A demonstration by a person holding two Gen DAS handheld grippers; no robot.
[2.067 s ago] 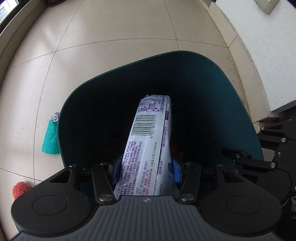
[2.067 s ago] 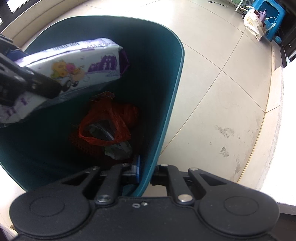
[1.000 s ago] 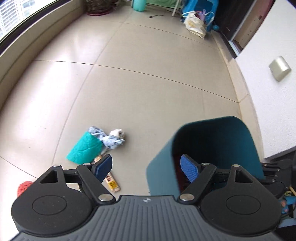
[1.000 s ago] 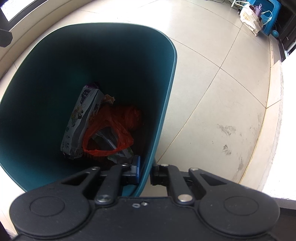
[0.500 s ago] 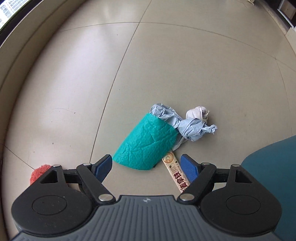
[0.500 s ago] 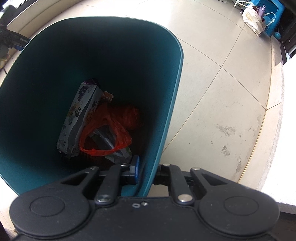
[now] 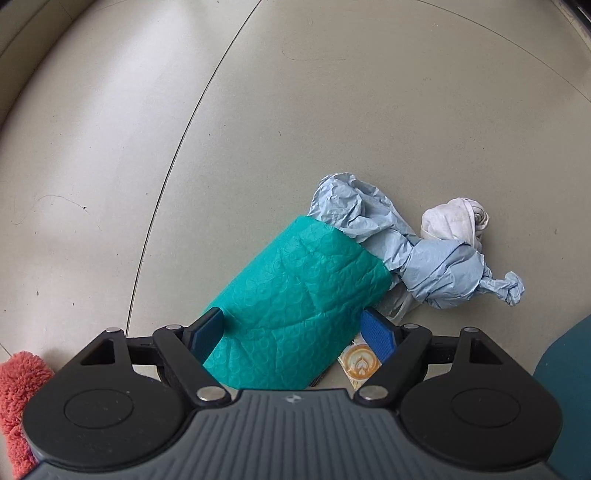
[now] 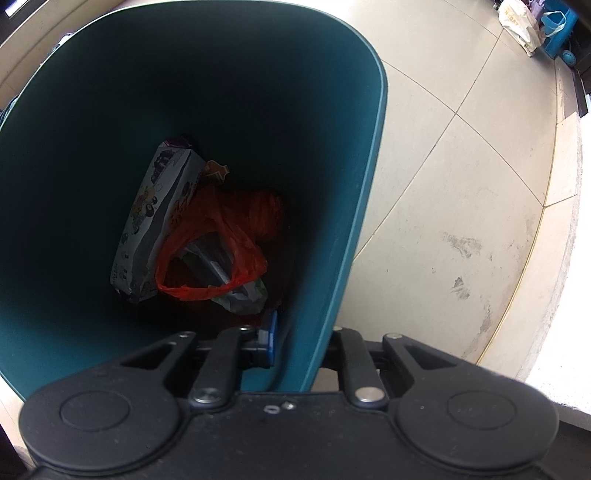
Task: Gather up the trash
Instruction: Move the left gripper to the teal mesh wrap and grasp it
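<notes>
My left gripper points down at the floor, open, with its blue pads on either side of a green bubble-wrap pouch. Crumpled blue paper sticks out of the pouch's far end, beside a white wad. A coffee sachet pokes out under the pouch by the right pad. My right gripper straddles the wall of the teal bin, jaws opening, with a gap between the inner pad and the wall. Inside lie a purple-and-white packet and a red plastic bag.
The teal bin stands just right of the pouch. A red fluffy thing lies at the left edge. Beige floor tiles spread beyond the trash. Bags and a blue stool sit far off by the wall.
The packet went from my left gripper into the bin. That gripper then swung left and sank over the green pouch, which now lies between its pads. The right gripper's fingers have spread slightly.
</notes>
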